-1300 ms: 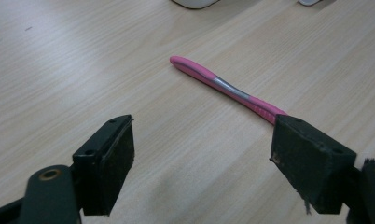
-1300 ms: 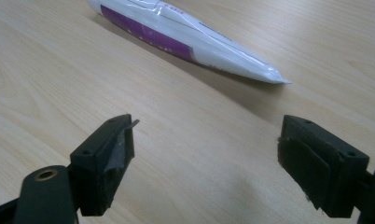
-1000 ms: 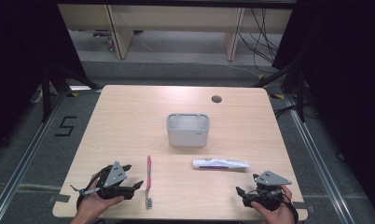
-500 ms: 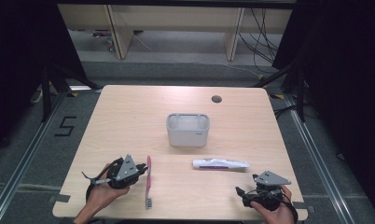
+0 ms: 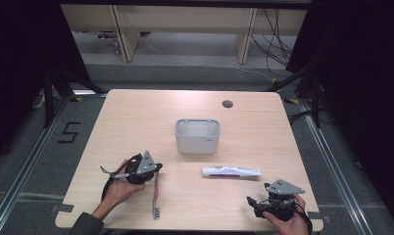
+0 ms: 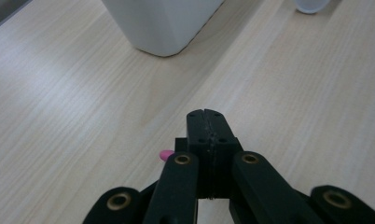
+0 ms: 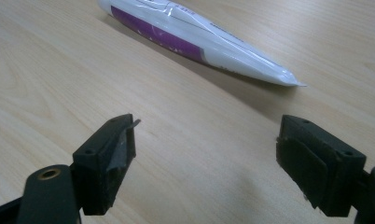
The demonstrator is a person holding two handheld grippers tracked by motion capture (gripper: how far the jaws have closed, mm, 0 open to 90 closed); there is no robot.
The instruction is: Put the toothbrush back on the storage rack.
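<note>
Left gripper (image 5: 153, 169) clenched empty over the pink toothbrush (image 5: 156, 196) handle end — not grasping it. Right gripper (image 7: 204, 163) released, jaws wide, lined up on toothpaste tube (image 7: 195, 39). Grey bin (image 5: 197, 135) mid-table — likely the destination.

Black grippers (image 5: 156, 169) with brass-coloured rivets, grey triangular top plates, dark sleeve (image 5: 85, 225).

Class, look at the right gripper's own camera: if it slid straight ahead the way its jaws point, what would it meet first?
Probably the toothpaste tube, lying crosswise ahead of the open right gripper; bare table lies between, though depth is uncertain.
</note>
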